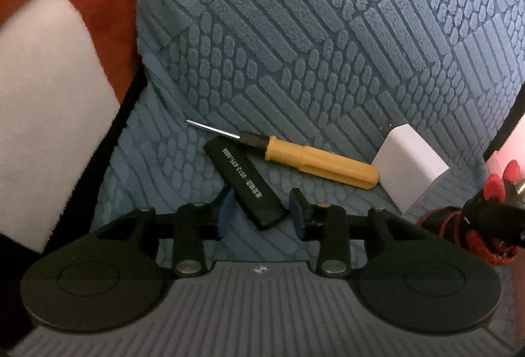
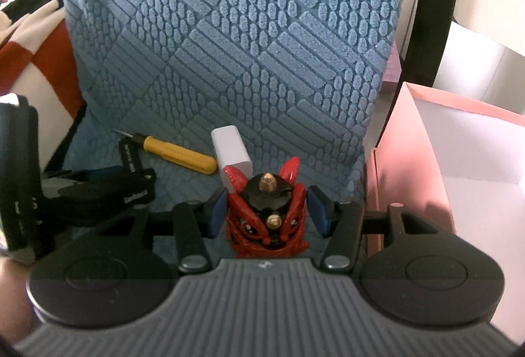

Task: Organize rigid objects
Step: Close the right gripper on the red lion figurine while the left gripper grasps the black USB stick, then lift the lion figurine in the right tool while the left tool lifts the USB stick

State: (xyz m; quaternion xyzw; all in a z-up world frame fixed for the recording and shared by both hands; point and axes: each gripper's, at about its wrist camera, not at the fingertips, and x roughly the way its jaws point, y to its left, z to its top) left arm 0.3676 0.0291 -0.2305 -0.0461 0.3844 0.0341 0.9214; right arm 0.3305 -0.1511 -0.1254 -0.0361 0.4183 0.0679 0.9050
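Note:
On a blue textured seat cushion [image 1: 295, 45] lie a black stick with white print [image 1: 244, 183], a yellow-handled screwdriver [image 1: 315, 161] and a white charger block [image 1: 410, 163]. My left gripper [image 1: 262, 212] is open, its blue pads either side of the black stick's near end, not closed on it. My right gripper [image 2: 267, 214] is open around a red and black lion-head figurine [image 2: 267, 219], pads close to its sides; the left pad looks near touching. The figurine also shows at the right edge of the left wrist view [image 1: 485, 222]. The screwdriver [image 2: 178, 153] and charger [image 2: 231, 153] lie beyond it.
An open pink box [image 2: 443, 166] with a white inside stands right of the seat. A red and white blanket [image 1: 49, 61] lies on the left. The blue seat back [image 2: 246, 29] rises just behind the objects. A black frame [image 2: 430, 6] stands at the far right.

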